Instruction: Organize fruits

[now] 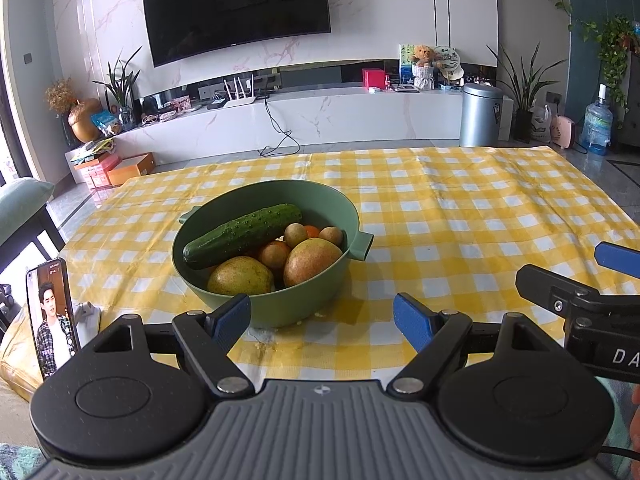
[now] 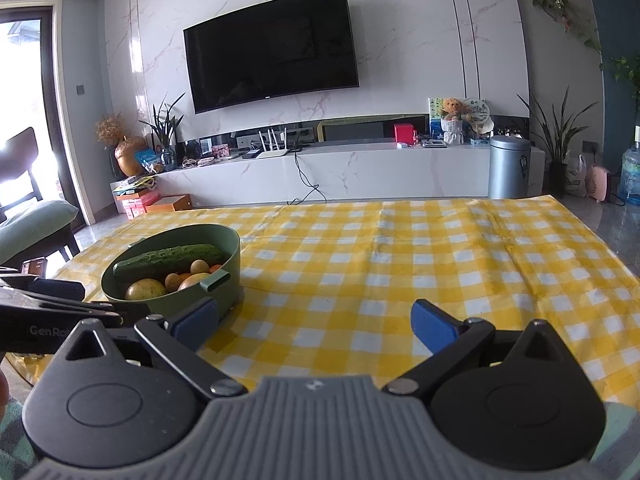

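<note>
- Your left gripper (image 1: 322, 320) hangs low over the table's near edge, fingers spread wide with nothing between them. The bowl sits right ahead of it.
- Your right gripper (image 2: 314, 326) is the same deal: fingers wide apart, empty, over bare cloth (image 2: 400, 264) with the bowl off to its left.
- A phone (image 1: 54, 316) stands propped at the near left corner, screen lit. It's close to your left gripper's side, so watch that elbow room.
- The green bowl (image 1: 344, 216) sits toward the near left part of the table. In it: a cucumber (image 1: 242, 234) lying across the top, two big mangoes (image 1: 312, 260) at the front, and a few small round fruits (image 1: 296, 234) plus something orange behind.
- Honestly I can't call the step. Everything is gathered in the bowl and no fruit lies loose on the cloth, so this fits either a bowl waiting to be sorted out or a bowl just filled up.
- If you do go in, the cucumber lies on top of the pile and blocks the smaller stuff beneath; the bowl's side handles (image 1: 362, 244) stick out too.
- The rest of the table is bare checked cloth out to the far edge.
- Beyond that: TV (image 1: 236, 8), low cabinet, bin (image 1: 480, 114), plants. None of it is in your way.
</note>
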Demonstrator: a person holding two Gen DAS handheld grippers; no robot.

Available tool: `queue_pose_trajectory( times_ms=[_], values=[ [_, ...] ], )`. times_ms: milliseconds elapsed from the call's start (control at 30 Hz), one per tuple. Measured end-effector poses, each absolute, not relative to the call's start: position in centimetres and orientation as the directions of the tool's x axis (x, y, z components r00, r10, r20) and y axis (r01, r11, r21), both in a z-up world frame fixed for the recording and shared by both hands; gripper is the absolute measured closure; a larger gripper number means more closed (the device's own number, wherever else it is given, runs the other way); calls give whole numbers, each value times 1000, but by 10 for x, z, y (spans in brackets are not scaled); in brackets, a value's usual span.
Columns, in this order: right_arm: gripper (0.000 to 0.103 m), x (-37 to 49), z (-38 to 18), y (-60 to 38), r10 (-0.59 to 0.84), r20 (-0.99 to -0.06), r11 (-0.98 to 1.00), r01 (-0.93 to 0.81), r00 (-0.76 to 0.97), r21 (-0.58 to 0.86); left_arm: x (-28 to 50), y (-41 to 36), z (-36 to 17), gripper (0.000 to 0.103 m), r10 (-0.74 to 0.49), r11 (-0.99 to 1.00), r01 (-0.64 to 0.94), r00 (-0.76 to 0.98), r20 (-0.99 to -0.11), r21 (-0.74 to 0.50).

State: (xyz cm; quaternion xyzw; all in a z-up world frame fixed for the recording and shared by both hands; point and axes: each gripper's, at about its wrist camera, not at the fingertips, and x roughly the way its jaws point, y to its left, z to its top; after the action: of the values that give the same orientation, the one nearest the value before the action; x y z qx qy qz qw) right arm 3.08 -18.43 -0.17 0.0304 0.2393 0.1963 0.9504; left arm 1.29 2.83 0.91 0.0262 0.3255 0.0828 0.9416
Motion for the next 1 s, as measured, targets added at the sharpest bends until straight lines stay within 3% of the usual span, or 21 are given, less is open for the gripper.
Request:
queue_pose_trajectory(
  times_ms=[1000],
  values=[
    [4, 36, -6, -183, 368, -476, 929, -335, 799, 157, 11, 26, 16, 8, 137, 991, -104, 800, -585, 90]
  ],
)
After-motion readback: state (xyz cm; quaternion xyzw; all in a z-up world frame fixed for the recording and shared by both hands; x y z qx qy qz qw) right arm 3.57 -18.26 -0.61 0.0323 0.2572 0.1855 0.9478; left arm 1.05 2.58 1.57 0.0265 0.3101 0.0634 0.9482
